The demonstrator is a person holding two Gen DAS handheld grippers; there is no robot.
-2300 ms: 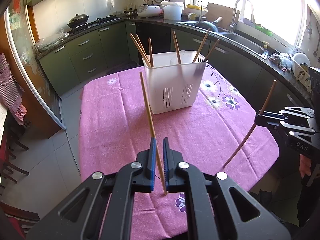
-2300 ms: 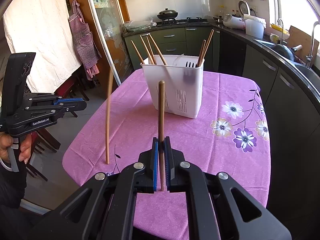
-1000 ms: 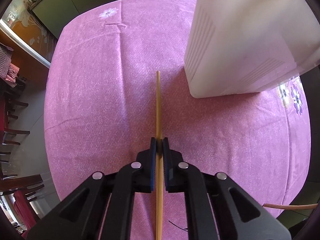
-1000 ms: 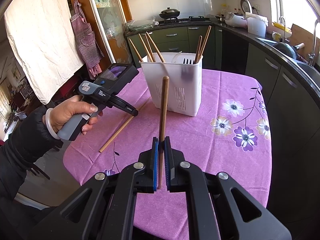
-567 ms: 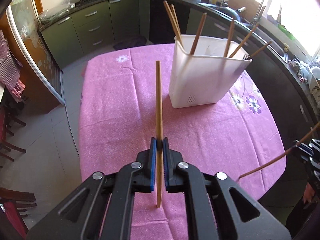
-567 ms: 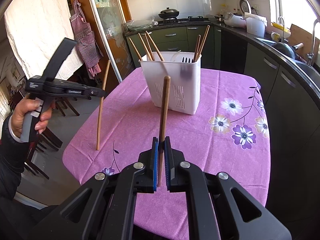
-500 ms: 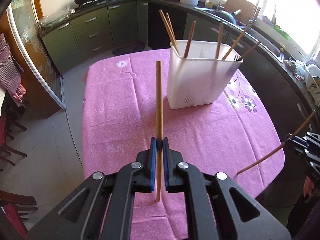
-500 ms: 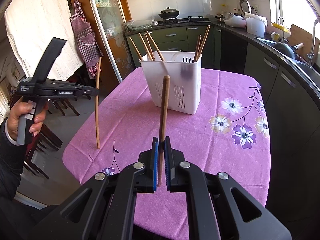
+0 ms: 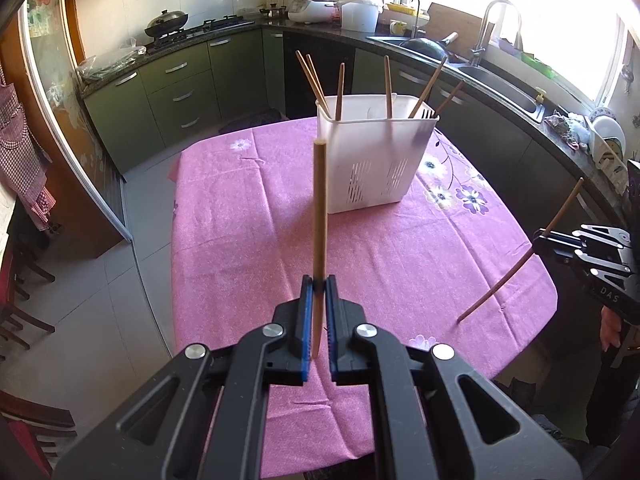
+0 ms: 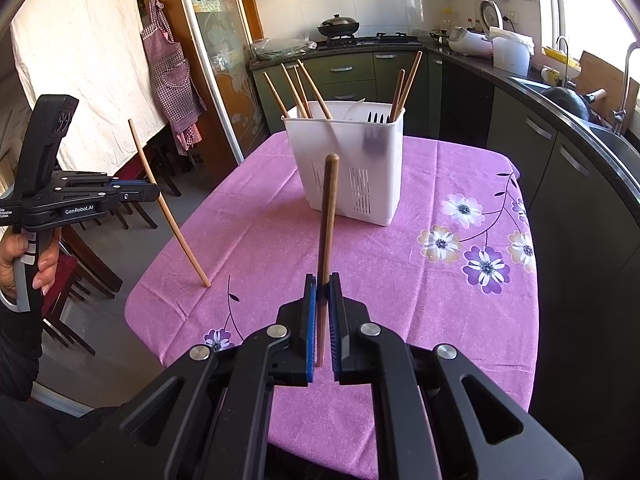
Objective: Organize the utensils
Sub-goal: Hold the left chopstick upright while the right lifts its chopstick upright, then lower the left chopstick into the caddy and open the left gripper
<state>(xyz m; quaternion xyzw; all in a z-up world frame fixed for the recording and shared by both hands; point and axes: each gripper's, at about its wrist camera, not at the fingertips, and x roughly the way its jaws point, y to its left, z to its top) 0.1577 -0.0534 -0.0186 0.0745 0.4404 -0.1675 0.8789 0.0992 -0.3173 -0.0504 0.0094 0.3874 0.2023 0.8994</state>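
The left gripper point(image 9: 317, 280) has its fingers point(image 9: 305, 308) clamped on a pale wooden chopstick point(image 9: 319, 216), which stands nearly upright in its own view, top end level with the near wall of the white utensil holder point(image 9: 372, 168). A second ago this view looked almost straight down at the pink floral tablecloth point(image 9: 248, 216), with the holder looming close at upper right. Now the gripper has pulled back and lifted, so the whole table and the kitchen cabinets behind the holder are back in sight, much as they were half a second ago.

In the right wrist view the pale chopstick slants from the left gripper point(image 10: 156, 192) down and away from the holder, its lower tip over the near-left edge of the cloth; half a second ago it hung close to vertical.

The right gripper point(image 10: 322, 280) has not shifted. Its fingers point(image 10: 310, 312) are closed on a darker chopstick point(image 10: 327, 216) that points toward the holder point(image 10: 348, 160).

The holder sits on the far half of the table, with several chopsticks leaning out of it and a dark fork point(image 10: 375, 118) at its right end.
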